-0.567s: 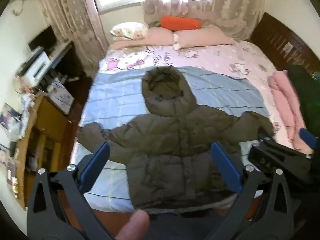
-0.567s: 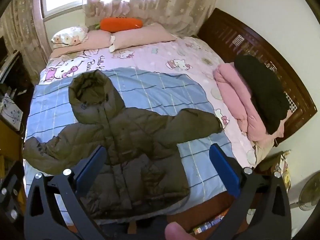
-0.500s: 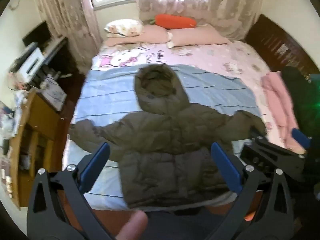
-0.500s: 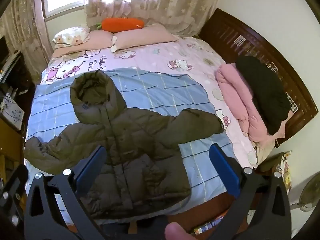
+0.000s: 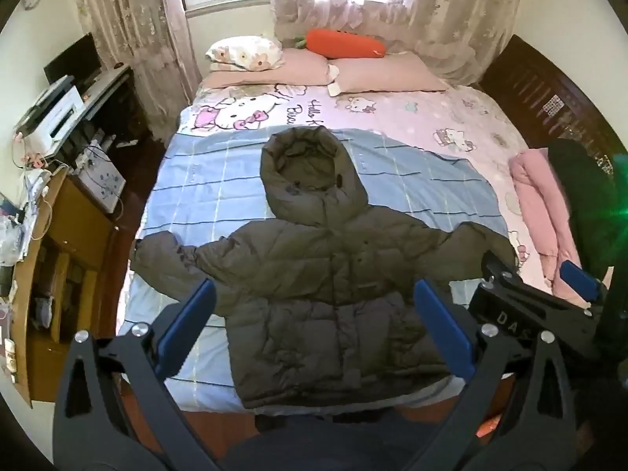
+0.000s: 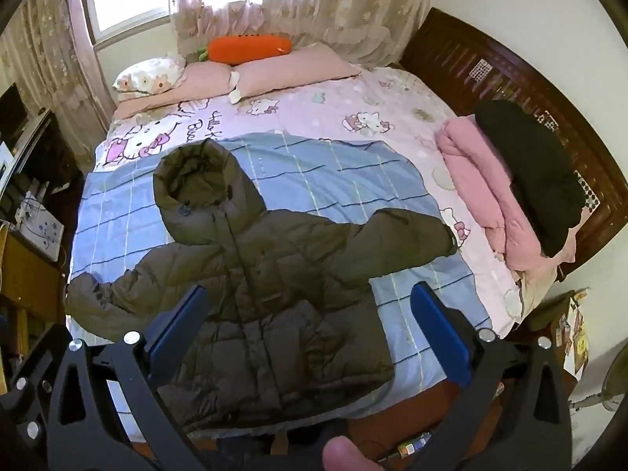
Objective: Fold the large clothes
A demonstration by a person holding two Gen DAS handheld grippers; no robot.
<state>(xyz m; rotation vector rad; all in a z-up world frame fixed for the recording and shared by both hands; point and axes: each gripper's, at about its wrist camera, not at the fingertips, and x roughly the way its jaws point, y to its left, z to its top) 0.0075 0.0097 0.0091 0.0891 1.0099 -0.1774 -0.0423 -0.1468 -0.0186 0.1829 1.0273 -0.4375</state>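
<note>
A dark olive hooded puffer jacket [image 5: 325, 271] lies flat and front up on the blue checked sheet [image 5: 204, 188] at the foot of the bed, sleeves spread, hood toward the pillows. It also shows in the right wrist view [image 6: 267, 286]. My left gripper [image 5: 314, 325] is open and empty, held above the jacket's lower half. My right gripper [image 6: 306, 325] is open and empty, above the jacket's hem; it also shows in the left wrist view [image 5: 549, 290] near the jacket's right sleeve.
A pink garment [image 6: 482, 184] and a black garment [image 6: 526, 165] are piled at the bed's right edge by a dark wooden headboard [image 6: 510, 78]. Pillows [image 5: 353, 70] and a carrot plush [image 5: 345, 43] lie at the far end. A desk and shelves [image 5: 51, 204] stand left.
Both grippers have shifted a little; the view from the left one has swung slightly, so the jacket sits more to the middle. The jacket has not moved. Both stay open.
</note>
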